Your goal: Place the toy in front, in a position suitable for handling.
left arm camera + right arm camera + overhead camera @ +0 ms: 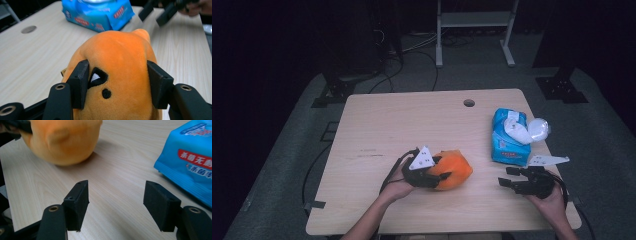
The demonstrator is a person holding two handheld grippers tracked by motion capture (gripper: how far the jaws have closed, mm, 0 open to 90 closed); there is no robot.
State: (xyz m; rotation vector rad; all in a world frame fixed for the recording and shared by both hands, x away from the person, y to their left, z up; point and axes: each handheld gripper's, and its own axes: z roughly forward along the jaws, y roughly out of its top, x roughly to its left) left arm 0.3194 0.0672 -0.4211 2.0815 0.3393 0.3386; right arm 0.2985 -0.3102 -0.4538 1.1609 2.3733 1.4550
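Left gripper view shows my left claw (117,85) clenched on an orange plush toy (120,65), soft and round, with a black eye patch and a small black dot, its sides pressed by both pads. It lies near the middle of the pale wooden surface (382,125), and a blue wipes pack (507,142) lies toward the right. My right claw (116,205) is released above bare wood; the room around is dark, with grey floor.

Orange plush toy (453,170) with black eye markings lies near the table's front-middle
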